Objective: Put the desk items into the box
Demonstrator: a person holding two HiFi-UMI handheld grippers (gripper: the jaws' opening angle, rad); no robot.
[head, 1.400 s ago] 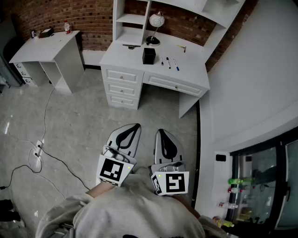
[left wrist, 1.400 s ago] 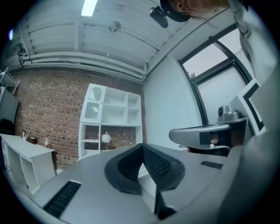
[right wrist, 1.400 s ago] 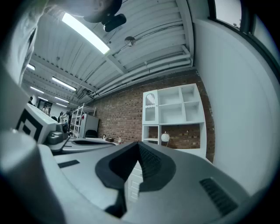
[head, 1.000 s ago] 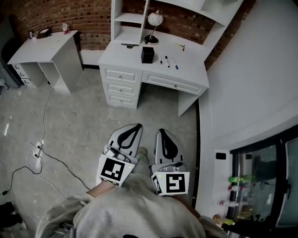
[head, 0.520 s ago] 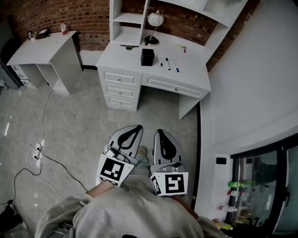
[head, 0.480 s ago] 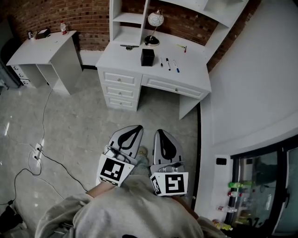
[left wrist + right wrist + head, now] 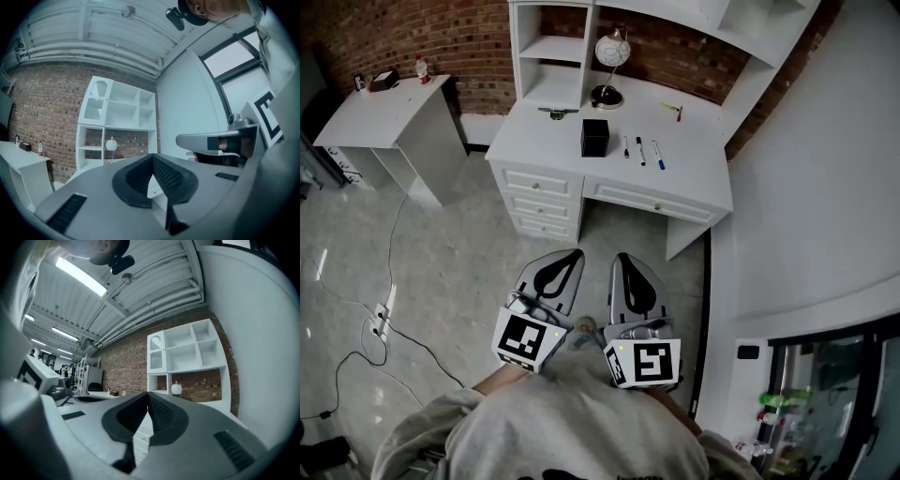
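Note:
A small black box [image 7: 594, 138] stands on the white desk [image 7: 703, 178] far ahead of me. To its right lie three pens [image 7: 640, 150] in a row, and a small yellow and red item [image 7: 673, 111] lies further back. A dark flat item [image 7: 553, 112] rests at the desk's back left, near a globe lamp [image 7: 613, 52]. My left gripper [image 7: 573, 255] and right gripper [image 7: 620, 259] are held side by side close to my body, above the floor and well short of the desk. Both point level at the desk, the left gripper [image 7: 152, 158] and right gripper [image 7: 148, 395] shut on nothing.
A white hutch with shelves [image 7: 551, 52] rises at the desk's back, against a brick wall. A second white table [image 7: 380, 103] stands at the left. Cables and a power strip [image 7: 375, 323] lie on the grey floor. A white wall [image 7: 825, 187] and a glass cabinet [image 7: 806, 412] are on the right.
The desk has drawn nearer and lower in the head view as I move toward it. Both grippers stay shut, side by side in front of my body.

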